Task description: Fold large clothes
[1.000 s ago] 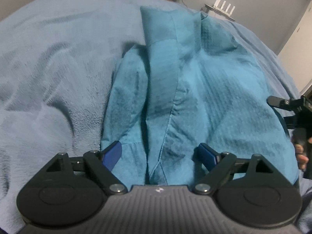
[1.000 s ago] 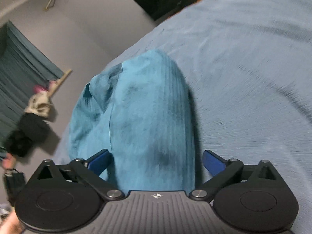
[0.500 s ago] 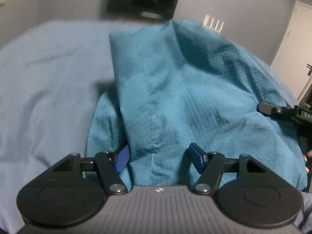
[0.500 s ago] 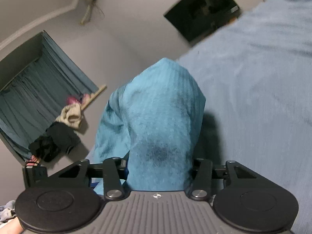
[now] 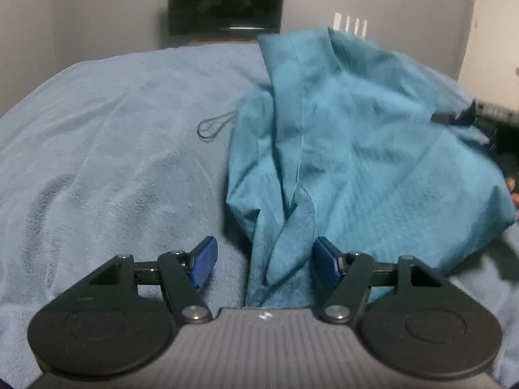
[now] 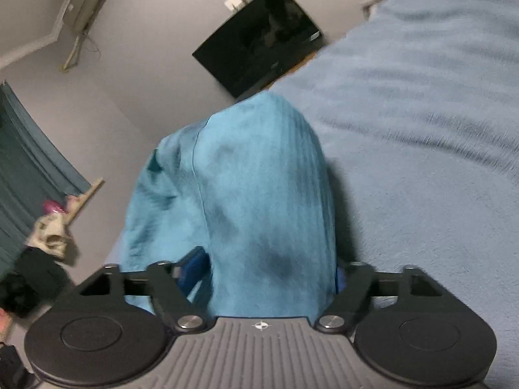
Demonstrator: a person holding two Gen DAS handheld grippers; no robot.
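The left gripper (image 5: pixel 263 257) stands parted, teal cloth against only its right pad. The right gripper (image 6: pixel 271 274), jaws just widening, straddles a hump of the same crumpled teal woven garment (image 5: pixel 350 149), draped half-raised over the pale blue fleece-covered bed (image 5: pixel 113 149). Folding seems barely begun; edges remain unaligned. No legible writing.
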